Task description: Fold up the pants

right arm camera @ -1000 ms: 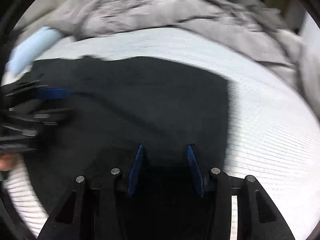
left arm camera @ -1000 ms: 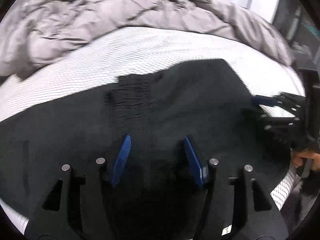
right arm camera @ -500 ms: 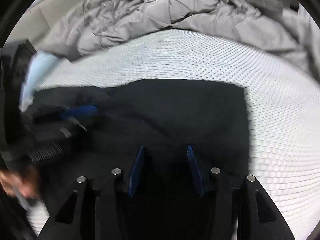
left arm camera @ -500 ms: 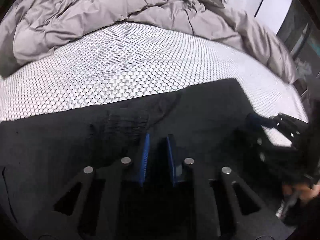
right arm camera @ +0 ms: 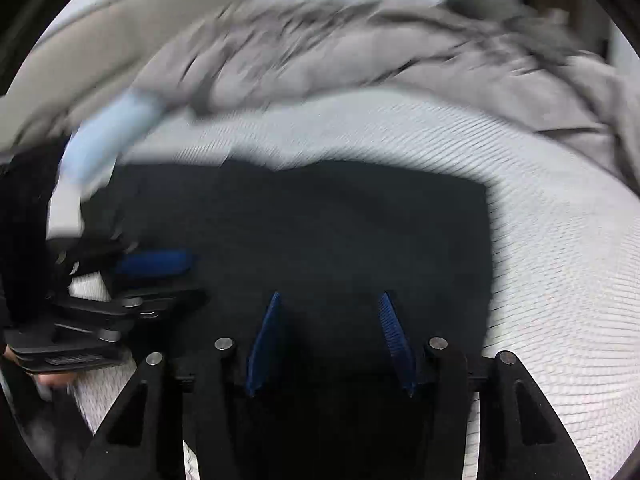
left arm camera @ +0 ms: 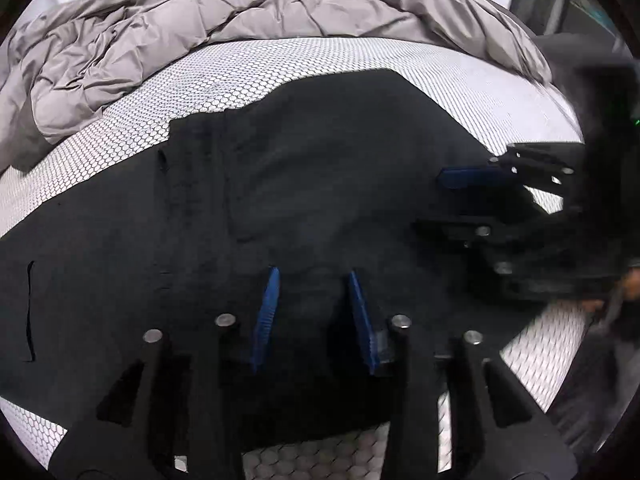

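Black pants (left arm camera: 320, 180) lie flat on a white honeycomb-patterned mattress (left arm camera: 240, 68), with a ribbed waistband (left arm camera: 192, 184) at their left part. My left gripper (left arm camera: 314, 312) hovers just over the near part of the cloth. Its jaws are opening, and the blue pads (left arm camera: 268, 312) stand apart without pressing the fabric. In the left wrist view, my right gripper (left arm camera: 448, 200) reaches in from the right over the pants' right edge. The right wrist view shows the pants (right arm camera: 320, 220) under my right gripper (right arm camera: 330, 332). Its jaws are also opening, with dark cloth below them. My left gripper (right arm camera: 180, 280) enters there from the left.
A crumpled grey duvet (left arm camera: 200, 12) is heaped along the far side of the mattress (right arm camera: 540, 260). In the right wrist view the duvet (right arm camera: 360, 52) is blurred, and a light blue thing (right arm camera: 108, 136) lies at the far left. A hand (left arm camera: 628, 280) shows at the right edge.
The left jaws pinched nearly together half a second ago and now stand apart again. The right jaws have widened a little. Both views have shifted over the pants.
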Demonstrator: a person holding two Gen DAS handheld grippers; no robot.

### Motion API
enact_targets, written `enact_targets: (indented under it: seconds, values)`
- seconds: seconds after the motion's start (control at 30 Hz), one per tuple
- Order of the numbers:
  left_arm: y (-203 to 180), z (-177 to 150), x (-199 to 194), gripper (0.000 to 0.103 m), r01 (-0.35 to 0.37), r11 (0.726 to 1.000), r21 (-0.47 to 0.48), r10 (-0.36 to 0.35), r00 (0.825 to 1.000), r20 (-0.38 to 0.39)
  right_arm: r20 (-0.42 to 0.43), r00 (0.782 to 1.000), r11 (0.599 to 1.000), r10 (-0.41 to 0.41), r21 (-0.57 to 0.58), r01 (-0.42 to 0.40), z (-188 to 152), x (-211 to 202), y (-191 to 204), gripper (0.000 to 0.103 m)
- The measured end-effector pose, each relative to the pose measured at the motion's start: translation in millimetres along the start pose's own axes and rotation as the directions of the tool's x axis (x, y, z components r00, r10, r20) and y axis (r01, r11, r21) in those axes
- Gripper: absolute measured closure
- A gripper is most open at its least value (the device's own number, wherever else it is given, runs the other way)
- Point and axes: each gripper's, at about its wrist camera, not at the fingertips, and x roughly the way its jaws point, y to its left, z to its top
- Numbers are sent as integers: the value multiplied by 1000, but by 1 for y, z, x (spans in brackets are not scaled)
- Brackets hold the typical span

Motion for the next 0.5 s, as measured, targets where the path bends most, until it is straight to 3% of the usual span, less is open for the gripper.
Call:
enact_targets:
  seconds: [0.03,0.1,0.2,0.23,0.3,0.33,0.4,0.43,0.47,0.5]
  values:
    - [3,-4,-3,60,-7,1000,-3,7,1000,-10,-50,997,997,-56,-52,53,-9,12,6,52]
    - [16,-20,-24,60,-40,999,-29,40,999,5,-14,995,991,-101,-88,100,-20,7,5,51]
    - [42,-49,-70,59,-104,986,-129,113,991,65,12,983,981,-186,-53,186,-30,-19,-14,50]
    - [51,-56,-83,57,-119,979,-168,136,987,91,43,986,986,-163,-24,164,-33,-30,-22,48]
    - [88,-79,-116,36,-130,933,-337,190,970,152,84,987,991,-136,29,134,-37,-42,-35,39]
    - [110,-89,-128,34,-128,891,-435,219,962,166,109,984,990,-137,59,132,-37,-48,-41,38]
    - [154,-118,-145,34,-105,777,-620,260,951,165,144,983,989,-116,104,101,-36,-56,-50,35]
    - [174,-131,-146,34,-87,709,-700,261,954,146,152,983,989,-102,124,83,-35,-58,-54,35]
    - [197,-146,-143,34,-51,620,-783,233,965,121,158,983,988,-96,139,75,-33,-57,-56,35]
    - [209,-154,-139,34,-17,582,-813,204,971,126,162,982,986,-93,151,68,-33,-59,-56,35]
